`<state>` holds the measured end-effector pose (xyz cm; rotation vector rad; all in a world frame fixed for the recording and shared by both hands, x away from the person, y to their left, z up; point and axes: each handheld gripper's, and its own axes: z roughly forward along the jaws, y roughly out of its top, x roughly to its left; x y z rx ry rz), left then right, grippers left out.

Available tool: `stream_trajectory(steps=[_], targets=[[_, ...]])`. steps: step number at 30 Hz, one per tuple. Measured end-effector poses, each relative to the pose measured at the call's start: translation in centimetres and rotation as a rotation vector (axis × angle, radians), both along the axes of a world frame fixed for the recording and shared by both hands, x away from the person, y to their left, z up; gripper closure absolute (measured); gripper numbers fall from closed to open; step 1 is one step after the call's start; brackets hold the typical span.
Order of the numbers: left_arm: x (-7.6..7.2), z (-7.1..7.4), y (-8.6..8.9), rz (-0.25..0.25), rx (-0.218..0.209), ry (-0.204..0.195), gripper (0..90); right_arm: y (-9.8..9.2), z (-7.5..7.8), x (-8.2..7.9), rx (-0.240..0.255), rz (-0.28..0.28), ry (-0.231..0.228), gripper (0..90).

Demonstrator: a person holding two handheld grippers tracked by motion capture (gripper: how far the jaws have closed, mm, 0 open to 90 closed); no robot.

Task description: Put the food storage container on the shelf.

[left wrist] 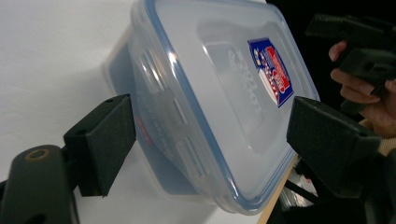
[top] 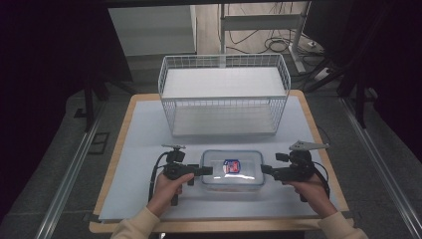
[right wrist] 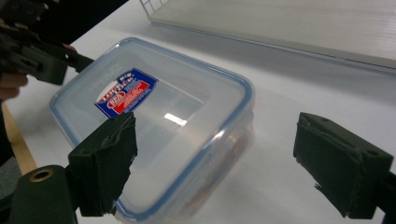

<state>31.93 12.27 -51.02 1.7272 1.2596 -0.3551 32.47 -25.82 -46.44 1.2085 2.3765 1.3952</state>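
Observation:
A clear plastic box (top: 232,169) with a blue-rimmed lid and a red and blue label lies on the white mat near the table's front. My left gripper (top: 206,171) is at the box's left end. In the left gripper view it (left wrist: 217,135) is open, its jaws straddling that end of the box (left wrist: 224,93). My right gripper (top: 266,170) is at the box's right end. In the right gripper view it (right wrist: 224,158) is open too, one pad over the lid and the other off beside the box (right wrist: 154,116).
A white wire basket (top: 224,107) with a white liner stands behind the box at the back of the table; its base edge (right wrist: 280,23) runs along the top of the right gripper view. The white mat (top: 144,149) covers the wooden table.

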Motion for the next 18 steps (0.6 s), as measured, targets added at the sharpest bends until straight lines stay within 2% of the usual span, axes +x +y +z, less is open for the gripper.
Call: stream_trajectory(steps=[4, 7, 10, 14, 18], targets=[[0.1, -0.3, -0.3, -0.017, -0.003, 0.017, 16.3, 0.7, 0.0, 0.4, 0.02, 0.013, 0.019, 12.7], [0.3, -0.8, -0.2, -0.03, -0.02, 0.041, 17.9, 1.2, -0.1, 0.6, 0.034, 0.022, 0.043, 12.3], [0.4, -1.2, -0.5, -0.04, -0.019, 0.054, 19.0, 1.2, -0.5, 0.5, 0.034, 0.024, 0.068, 11.9], [0.6, -1.3, -0.6, -0.04, -0.015, 0.055, 18.3, 0.8, -1.3, 0.6, 0.053, 0.016, 0.111, 11.9], [0.5, -1.1, -0.2, -0.022, -0.022, 0.033, 25.0, 0.9, -2.0, 1.0, 0.066, 0.016, 0.159, 12.6]])
